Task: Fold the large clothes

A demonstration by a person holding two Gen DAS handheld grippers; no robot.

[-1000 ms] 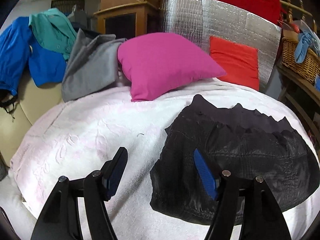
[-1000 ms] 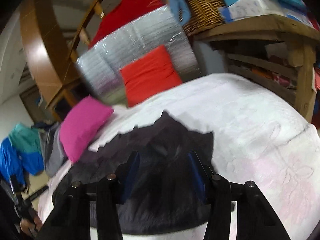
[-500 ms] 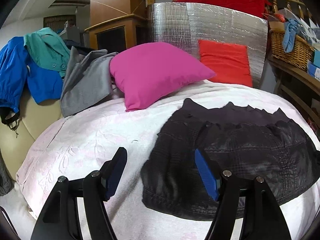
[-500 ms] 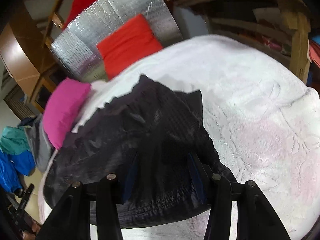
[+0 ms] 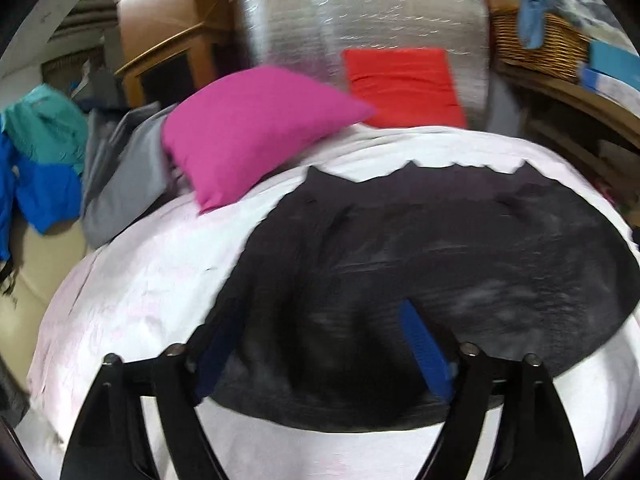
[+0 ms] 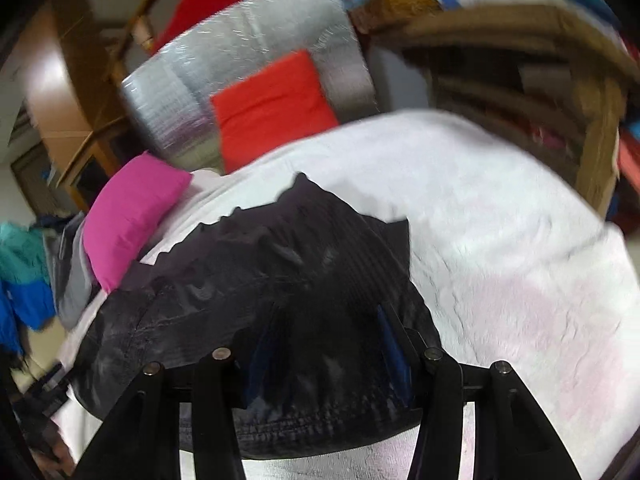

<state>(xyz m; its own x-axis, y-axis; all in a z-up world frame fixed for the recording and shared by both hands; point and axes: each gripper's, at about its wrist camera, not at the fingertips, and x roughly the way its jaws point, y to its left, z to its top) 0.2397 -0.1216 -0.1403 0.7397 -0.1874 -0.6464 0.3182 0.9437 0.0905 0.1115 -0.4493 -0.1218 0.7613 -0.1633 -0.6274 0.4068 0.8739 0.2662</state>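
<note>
Bed cover (image 5: 132,280): white with faint pink patches, it fills the near and middle ground under both of your grippers.
Black garment (image 5: 440,248): it lies flat on the bed cover, its long axis running left to right across your left wrist view. Its jagged edge points to the far side, toward the cushions; its stitched hem (image 6: 304,420) lies nearest you. In your right wrist view the garment (image 6: 256,280) slants from near left to far right.
Silver foil panel (image 5: 360,32): it stands upright at the far end of the bed.
Magenta cushion (image 5: 248,128): far left on the bed, leaning over the cover.
Red cushion (image 5: 400,84): it rests against the foil panel, right of the magenta one.
Clothes pile (image 5: 48,160): grey, teal and blue garments heaped at far left, off the cover.
Wicker basket (image 5: 536,44): on the wooden shelf at far right, with a blue cloth (image 5: 532,16) hanging out over its rim.
Boxes (image 5: 612,68): blue, beside the basket; any print is too blurred for you to read.
Left gripper (image 5: 320,344): your fingers stand wide apart over the garment's near left part, nothing between the blue pads.
Right gripper (image 6: 324,344): fingers likewise spread, over the garment's near right end just above the hem.
</note>
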